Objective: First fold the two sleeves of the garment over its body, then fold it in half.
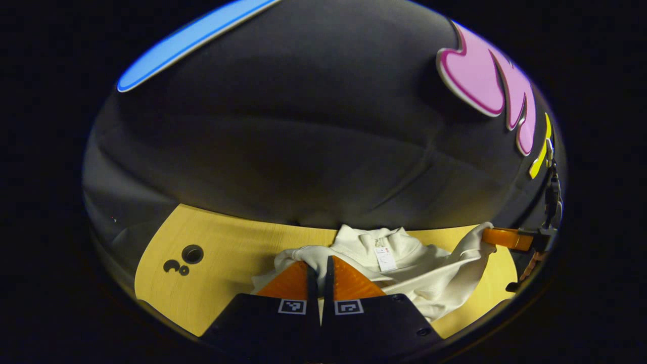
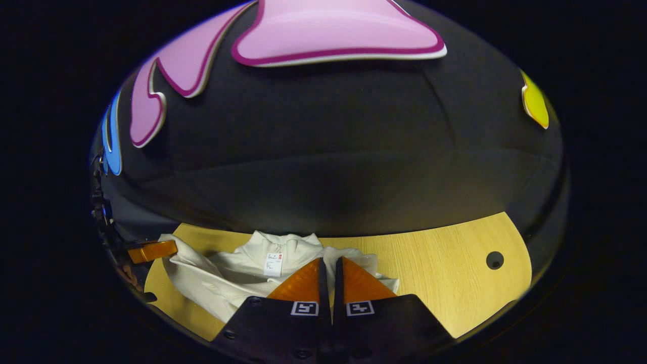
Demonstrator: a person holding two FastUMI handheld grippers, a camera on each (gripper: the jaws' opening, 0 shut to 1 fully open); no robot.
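garment (image 1: pixel 404 263): cream top, lying bunched on the table (image 1: pixel 227 253) up against the far edge, collar and tag facing the wall. Both sleeves are off the surface right now.
left gripper (image 1: pixel 319 273): my fingers are pinched together on a fold of sleeve cloth, looks like a proper clamp, cloth on both sides of the tips.
right gripper (image 2: pixel 331 275): same deal, fingers closed with cloth running in between them. From the left gripper view you can see it over by the table's right edge with the sleeve draped off it.
handling: I'd guess soft, floppy and light, zero stiffness, so it sags wherever I don't hold it. Not slippery, not fragile. Best hold is near the cuff so the whole sleeve follows.
pose: both hands low, just above the table, pointing toward the far edge.
stage: sleeves aren't laid over the body yet, I reckon.
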